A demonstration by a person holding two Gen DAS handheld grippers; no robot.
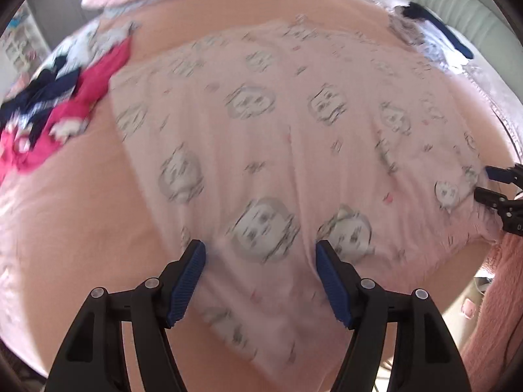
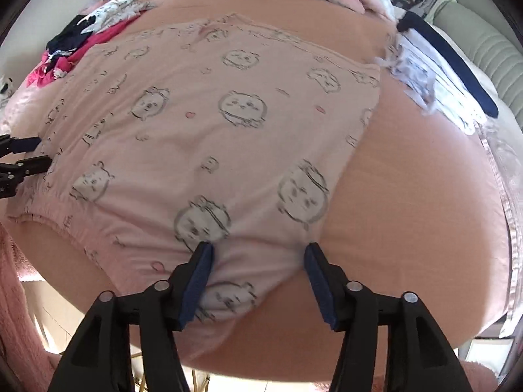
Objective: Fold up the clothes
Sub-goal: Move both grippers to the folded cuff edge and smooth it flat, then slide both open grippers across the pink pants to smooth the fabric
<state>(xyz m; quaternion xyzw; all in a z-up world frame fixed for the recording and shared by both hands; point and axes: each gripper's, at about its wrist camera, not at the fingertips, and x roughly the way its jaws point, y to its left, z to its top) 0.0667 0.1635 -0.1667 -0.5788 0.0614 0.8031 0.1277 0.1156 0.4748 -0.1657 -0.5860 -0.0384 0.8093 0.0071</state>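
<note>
1. Covering most of both views, a peach-pink bed surface (image 2: 425, 196) carried everything else and bulged under the fisheye lens.
2. Spread flat at the middle of that surface lay the task's item, a pale pink garment (image 2: 212, 137) printed with grey-outlined cartoon animal faces; its gathered elastic edge ran along the near side, towards the cameras.
3. Piled at the far left edge of the bed was a heap of clothes (image 2: 85, 42) in magenta, navy and white, well apart from the garment's near edge.
4. At the far right edge sat a second pile, white printed fabric with a navy strip (image 2: 457, 65) across it.
5. A fuzzy pink sleeve (image 1: 497, 294) appeared at the right border of the left wrist view.
6. The left gripper (image 1: 260, 253) stood released, its blue-padded fingers spread wide with a near corner of the garment lying between them; contact with the cloth could not be told through the blur.
7. The right gripper (image 2: 258, 254) was likewise released, its fingers parted astride a bunched fold at the garment's near right corner.
</note>
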